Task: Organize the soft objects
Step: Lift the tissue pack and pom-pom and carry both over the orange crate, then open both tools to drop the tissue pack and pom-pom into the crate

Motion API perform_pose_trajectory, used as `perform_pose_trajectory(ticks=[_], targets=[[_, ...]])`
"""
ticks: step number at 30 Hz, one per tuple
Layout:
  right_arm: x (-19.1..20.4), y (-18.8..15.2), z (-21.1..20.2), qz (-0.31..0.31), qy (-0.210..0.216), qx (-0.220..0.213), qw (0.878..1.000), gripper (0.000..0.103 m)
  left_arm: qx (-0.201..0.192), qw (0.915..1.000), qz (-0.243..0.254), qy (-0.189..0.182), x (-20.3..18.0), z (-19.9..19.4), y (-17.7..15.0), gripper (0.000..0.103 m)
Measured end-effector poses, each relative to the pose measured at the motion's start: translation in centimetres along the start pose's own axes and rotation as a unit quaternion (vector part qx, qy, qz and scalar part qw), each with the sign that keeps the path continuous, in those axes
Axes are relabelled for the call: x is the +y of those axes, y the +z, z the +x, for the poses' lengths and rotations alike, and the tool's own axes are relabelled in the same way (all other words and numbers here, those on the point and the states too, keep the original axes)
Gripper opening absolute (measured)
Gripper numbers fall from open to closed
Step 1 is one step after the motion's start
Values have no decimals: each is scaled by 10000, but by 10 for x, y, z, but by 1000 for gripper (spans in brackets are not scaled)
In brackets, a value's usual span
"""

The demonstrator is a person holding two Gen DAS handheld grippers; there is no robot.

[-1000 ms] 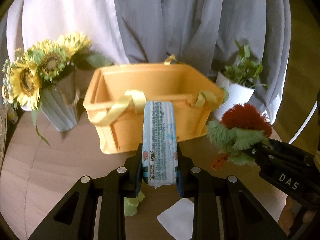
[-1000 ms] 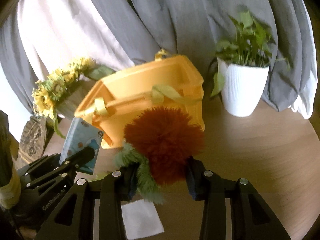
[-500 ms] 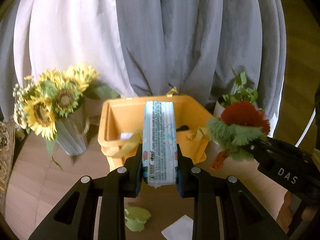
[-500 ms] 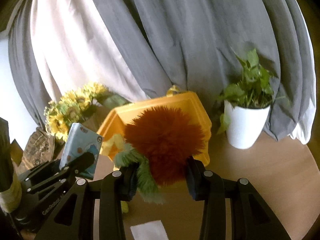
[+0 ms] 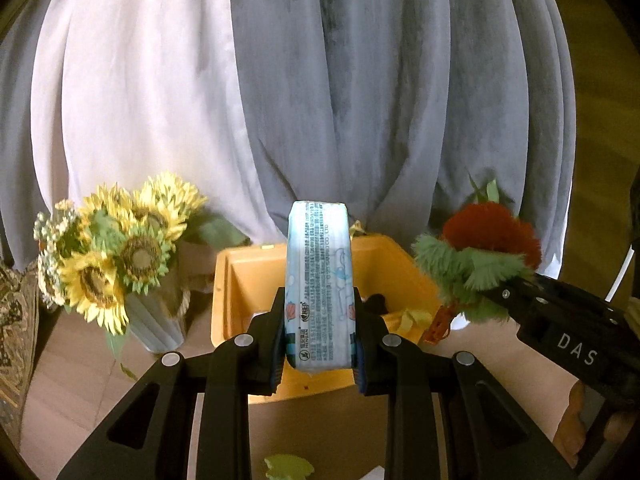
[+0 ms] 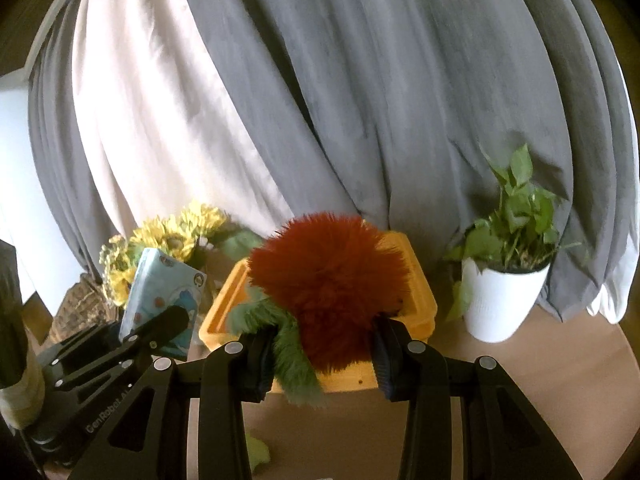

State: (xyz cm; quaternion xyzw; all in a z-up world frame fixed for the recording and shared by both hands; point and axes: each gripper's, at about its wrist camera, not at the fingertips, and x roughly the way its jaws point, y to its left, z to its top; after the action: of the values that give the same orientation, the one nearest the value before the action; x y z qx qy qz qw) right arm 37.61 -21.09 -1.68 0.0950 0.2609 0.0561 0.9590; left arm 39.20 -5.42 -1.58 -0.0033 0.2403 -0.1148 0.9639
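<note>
Tissue pack (image 5: 319,288), pale blue with printed text, stands upright between the fingers of the left gripper (image 5: 319,338), which pinch it at its lower end. Behind it, toward 12 o'clock in the left wrist view, sits the yellow basket (image 5: 236,280), open at the top, on the wooden table (image 5: 80,364). At 3 o'clock the right gripper (image 6: 320,354) clamps a plush toy (image 6: 328,280) with a shaggy red head and green fringe; in its own view the toy hangs in front of the basket's rim. Sunflowers (image 5: 120,248) in a ribbed vase stand at 9 o'clock of the basket. A potted plant (image 6: 508,276) in a white pot stands at 3 o'clock of it. Grey and white curtains (image 5: 360,100) fill the back.
</note>
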Motion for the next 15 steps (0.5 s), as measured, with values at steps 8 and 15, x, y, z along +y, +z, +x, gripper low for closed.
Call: perform_pose_trajectory(ticks=[8,15], targets=[[2,18,9,-45,84,-152,9998,41,-155,9999,39,34,2,10,15,27],[2,30,26,-64,118,-154,9998,41,-194,9998,57,33,4,29,22,27]])
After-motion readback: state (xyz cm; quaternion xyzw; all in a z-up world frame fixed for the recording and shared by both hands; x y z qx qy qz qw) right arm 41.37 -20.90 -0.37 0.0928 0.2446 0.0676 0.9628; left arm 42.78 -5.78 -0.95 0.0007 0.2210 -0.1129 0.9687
